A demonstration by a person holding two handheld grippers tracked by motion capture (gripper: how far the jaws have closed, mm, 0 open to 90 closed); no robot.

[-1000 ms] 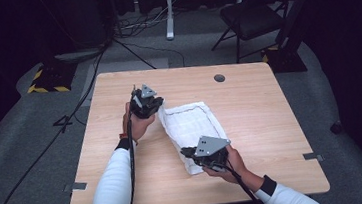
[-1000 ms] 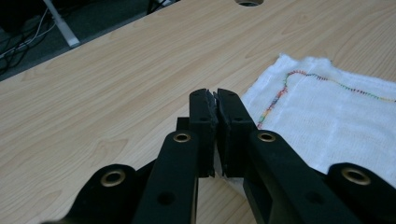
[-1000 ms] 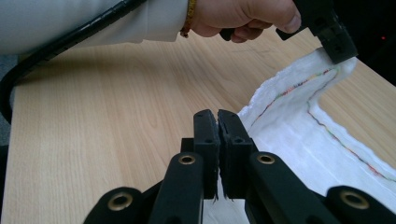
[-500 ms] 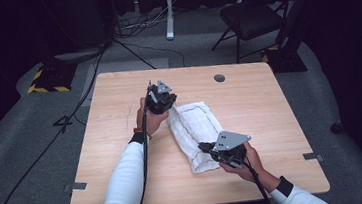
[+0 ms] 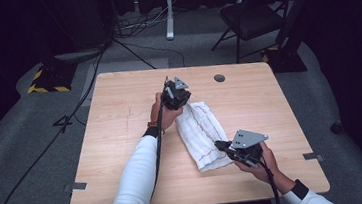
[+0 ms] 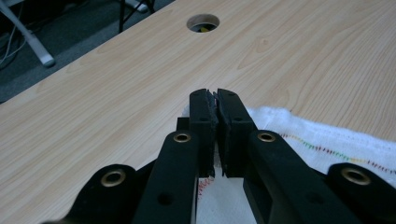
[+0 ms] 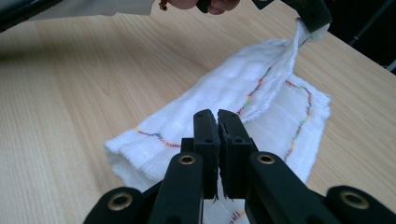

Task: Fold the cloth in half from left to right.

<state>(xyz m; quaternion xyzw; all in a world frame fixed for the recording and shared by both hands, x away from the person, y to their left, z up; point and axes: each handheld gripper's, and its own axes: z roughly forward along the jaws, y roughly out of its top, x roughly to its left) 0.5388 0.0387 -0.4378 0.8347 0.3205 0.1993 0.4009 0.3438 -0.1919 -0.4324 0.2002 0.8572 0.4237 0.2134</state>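
Both clamped: left hand-held gripper [image 5: 181,100] pinches the far corner of the white woven towel with multicoloured stitched lines [image 5: 201,132] at frame centre, right hand-held gripper [image 5: 222,144] its near edge, lower right. Towel lies diagonally on the light wood surface [image 5: 122,138]. I'd carry both ends evenly, grips tight, so the fold lands square.

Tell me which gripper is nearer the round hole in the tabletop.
Left. The left gripper grips the white cloth at its far end, a short way from the round hole. The right gripper grips the cloth's near end, well short of the hole.
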